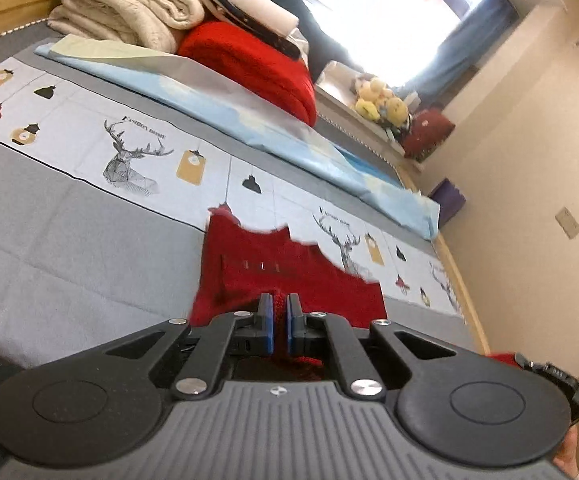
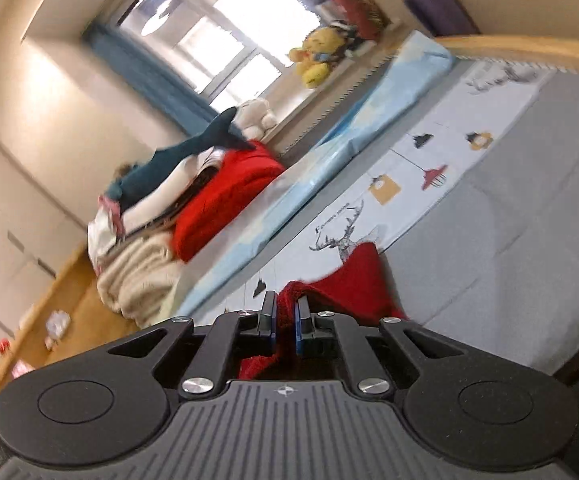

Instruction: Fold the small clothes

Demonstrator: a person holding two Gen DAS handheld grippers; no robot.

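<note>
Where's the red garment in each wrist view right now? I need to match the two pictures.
Left wrist: red garment low centre, pinched in the left gripper.
Right wrist: low centre, pinched in the right gripper, trailing right.
Shared landmark: yellow plush toy by the window.

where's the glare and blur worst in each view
Left wrist view: the window is blown out white, and the red garment has a smeared upper edge. Right wrist view: the window glares less, but the wall and curtain are streaked with motion blur.
</note>
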